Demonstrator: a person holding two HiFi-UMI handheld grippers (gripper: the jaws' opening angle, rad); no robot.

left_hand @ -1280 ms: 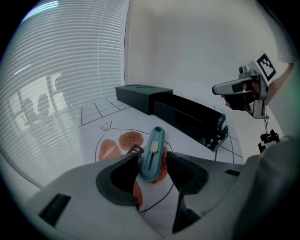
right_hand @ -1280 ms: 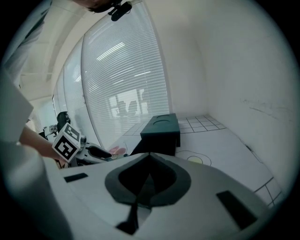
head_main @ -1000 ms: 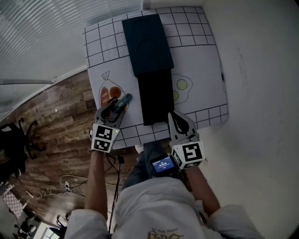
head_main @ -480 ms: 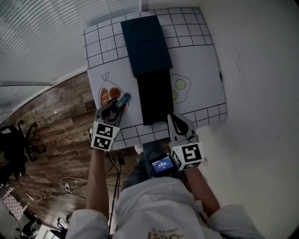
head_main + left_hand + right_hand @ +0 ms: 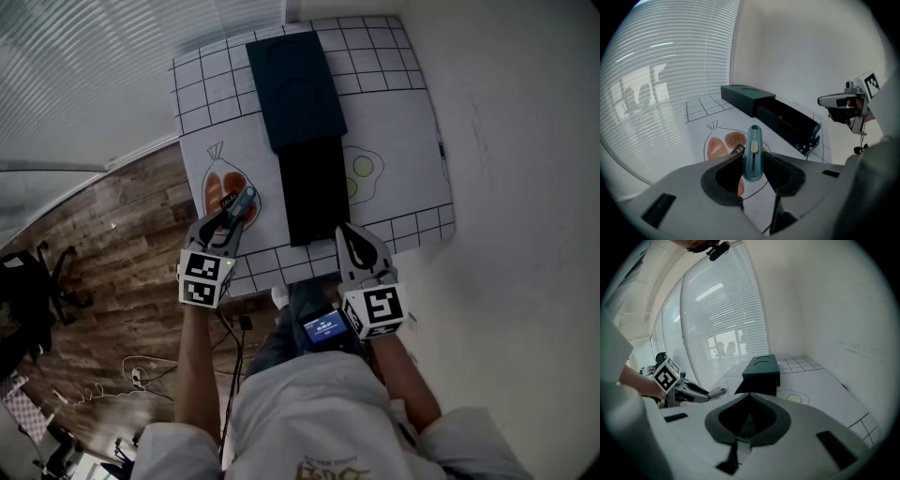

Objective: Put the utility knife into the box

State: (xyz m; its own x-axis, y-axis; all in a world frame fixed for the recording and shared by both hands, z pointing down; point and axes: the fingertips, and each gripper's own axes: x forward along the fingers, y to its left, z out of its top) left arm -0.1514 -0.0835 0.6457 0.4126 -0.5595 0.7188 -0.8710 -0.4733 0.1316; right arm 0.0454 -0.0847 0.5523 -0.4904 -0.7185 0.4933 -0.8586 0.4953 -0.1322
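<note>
Teal plastic utility knife [image 5: 753, 152] sits clamped in the left gripper [image 5: 228, 220] fingers just left of the long open black box [image 5: 314, 192], so pickup looks done and next it needs carrying over and lowering in, while the right gripper [image 5: 352, 234] is pinched shut, empty.

Left gripper [image 5: 228, 218] clamps the utility knife [image 5: 753, 151] between its jaws; right gripper [image 5: 353, 232] is empty with jaws together; both forearms reach forward

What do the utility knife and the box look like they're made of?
The utility knife: probably plastic, smooth teal body with a pale slider. The box: likely cardboard, matte dark surface, sharp folded edges, sliding tray; can't be certain.
</note>
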